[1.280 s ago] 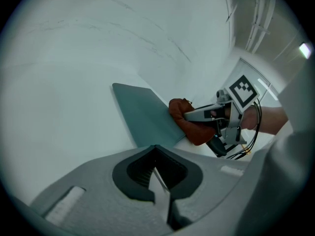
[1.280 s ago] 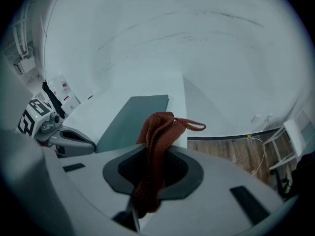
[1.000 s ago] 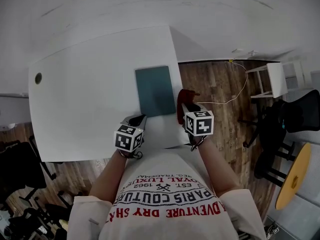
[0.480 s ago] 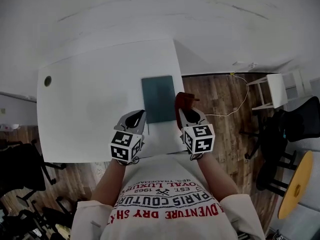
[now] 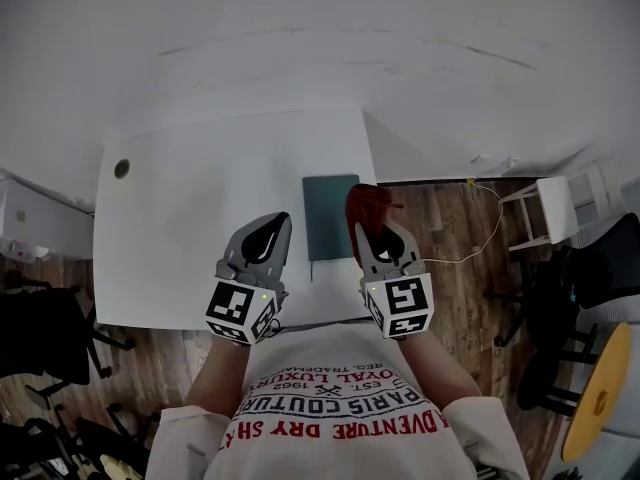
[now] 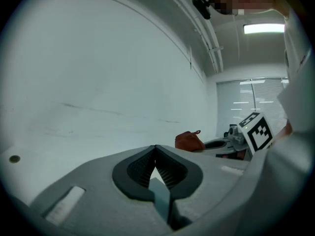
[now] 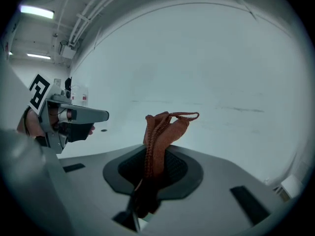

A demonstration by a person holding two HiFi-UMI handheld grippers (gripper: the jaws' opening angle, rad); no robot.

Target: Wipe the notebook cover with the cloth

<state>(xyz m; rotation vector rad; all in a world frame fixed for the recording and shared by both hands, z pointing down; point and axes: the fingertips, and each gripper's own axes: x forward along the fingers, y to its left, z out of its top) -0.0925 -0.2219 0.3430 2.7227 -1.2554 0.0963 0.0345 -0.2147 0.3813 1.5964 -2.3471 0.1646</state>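
A dark teal notebook (image 5: 331, 216) lies flat near the right edge of the white table (image 5: 200, 218). My right gripper (image 5: 367, 222) hovers just right of it, shut on a rust-red cloth (image 5: 370, 200) that sticks up past its fingertips. In the right gripper view the cloth (image 7: 165, 127) stands bunched between the closed jaws of that gripper (image 7: 156, 157). My left gripper (image 5: 268, 224) floats left of the notebook and is shut, holding nothing. In the left gripper view its pads (image 6: 147, 167) meet at the tip, and the cloth (image 6: 189, 141) shows beyond them.
A round cable hole (image 5: 121, 168) sits at the table's far left corner. On the wooden floor to the right stand a white shelf unit (image 5: 560, 203) with a trailing cable (image 5: 480, 230), dark office chairs (image 5: 590, 268) and a yellow round table (image 5: 598, 396). More chairs (image 5: 40, 338) stand at the left.
Both grippers have drawn back from the notebook and risen toward the head camera. The cloth stays clamped in the right gripper. The notebook has not moved on the table.
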